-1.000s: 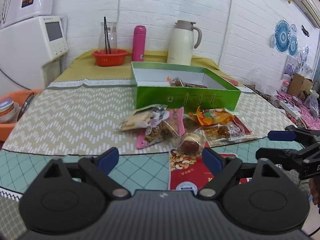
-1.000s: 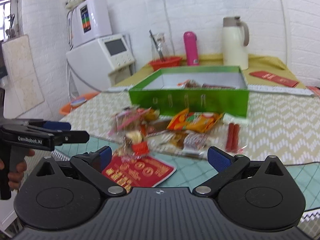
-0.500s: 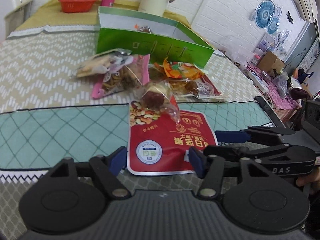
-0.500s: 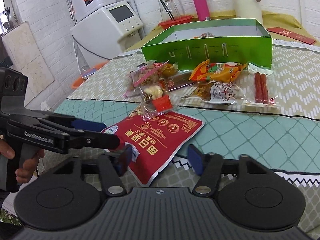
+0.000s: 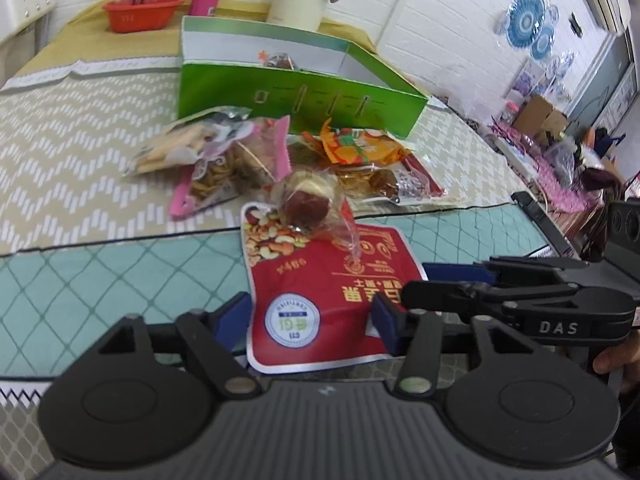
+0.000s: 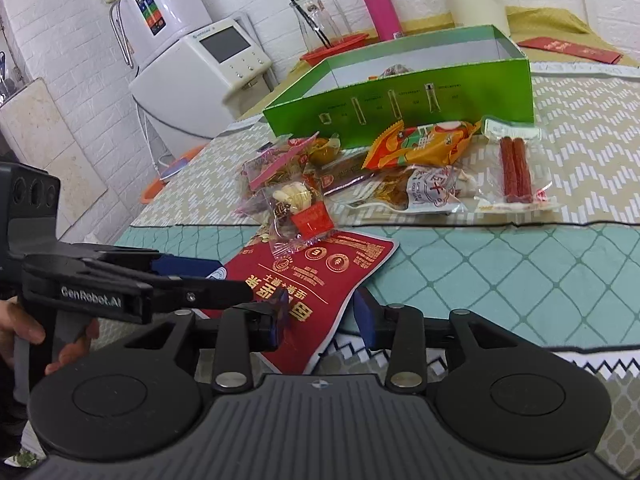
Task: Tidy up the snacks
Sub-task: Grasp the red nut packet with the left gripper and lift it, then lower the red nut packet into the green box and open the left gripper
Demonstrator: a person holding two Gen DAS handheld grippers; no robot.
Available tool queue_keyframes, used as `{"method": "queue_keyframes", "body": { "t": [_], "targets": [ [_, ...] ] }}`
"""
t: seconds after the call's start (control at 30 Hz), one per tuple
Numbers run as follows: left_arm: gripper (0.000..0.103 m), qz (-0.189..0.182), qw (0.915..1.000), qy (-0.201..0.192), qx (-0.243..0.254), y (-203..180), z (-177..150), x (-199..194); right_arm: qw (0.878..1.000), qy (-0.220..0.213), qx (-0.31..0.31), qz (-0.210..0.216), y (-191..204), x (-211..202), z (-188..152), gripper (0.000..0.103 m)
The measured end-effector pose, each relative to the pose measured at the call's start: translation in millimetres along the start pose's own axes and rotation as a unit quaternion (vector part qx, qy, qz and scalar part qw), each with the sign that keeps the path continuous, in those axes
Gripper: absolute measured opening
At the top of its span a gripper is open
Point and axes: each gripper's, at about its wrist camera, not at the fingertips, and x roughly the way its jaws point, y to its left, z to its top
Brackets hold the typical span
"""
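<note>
The left tongs (image 5: pixel 310 320) are closing around the near end of the red nut pouch (image 5: pixel 328 300), pads not yet pressing it. The pouch lies flat on the worktop (image 5: pixel 100 280), a clear wrapped snack (image 5: pixel 308 200) on its far end. The right tongs (image 6: pixel 322 312) are closing over its other near corner, also not gripping.

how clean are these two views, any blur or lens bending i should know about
Left wrist view: soft motion blur on the green box and snack pile, corners vignetted dark. Right wrist view: sharper, print on the red nut pouch readable, but the fisheye curves the wall and table edges.
</note>
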Motion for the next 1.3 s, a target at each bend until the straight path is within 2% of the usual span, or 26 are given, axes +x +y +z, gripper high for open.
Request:
{"method": "queue_keyframes", "body": {
  "t": [0.07,0.17,0.23,0.33,0.43,0.6,0.73,1.03,1.3],
  "targets": [
    [0.044,-0.005,0.9999,0.000,-0.011,1,1,0,1.000,-0.011,-0.013,-0.007,5,4,-1,0.063],
    [0.044,-0.008,0.9997,-0.009,-0.021,7,-2,-2,0.999,-0.011,-0.031,-0.011,7,1,-4,0.054],
    [0.042,-0.008,0.9993,-0.014,-0.035,9,-1,-1,1.000,-0.009,-0.024,-0.007,4,1,-2,0.043],
    [0.032,-0.015,0.9988,-0.016,-0.044,3,0,-2,0.999,-0.013,-0.029,-0.019,9,-1,2,0.031],
    [0.026,-0.018,0.9988,-0.033,-0.030,-7,-1,-18,0.998,-0.026,-0.042,-0.024,14,-15,4,0.029],
    [0.025,-0.032,0.9974,-0.063,-0.017,-21,10,-47,0.996,-0.055,-0.068,-0.018,27,-44,19,0.029],
    [0.025,-0.037,0.9951,-0.091,-0.006,-27,35,-60,0.994,-0.081,-0.072,-0.007,28,-58,45,0.029],
    [0.023,-0.039,0.9921,-0.118,-0.016,-14,99,-41,0.991,-0.111,-0.071,-0.012,10,-40,97,0.029],
    [0.023,-0.035,0.9898,-0.128,-0.052,23,154,-1,0.991,-0.119,-0.060,-0.011,-19,5,148,0.029]
  ]
}}
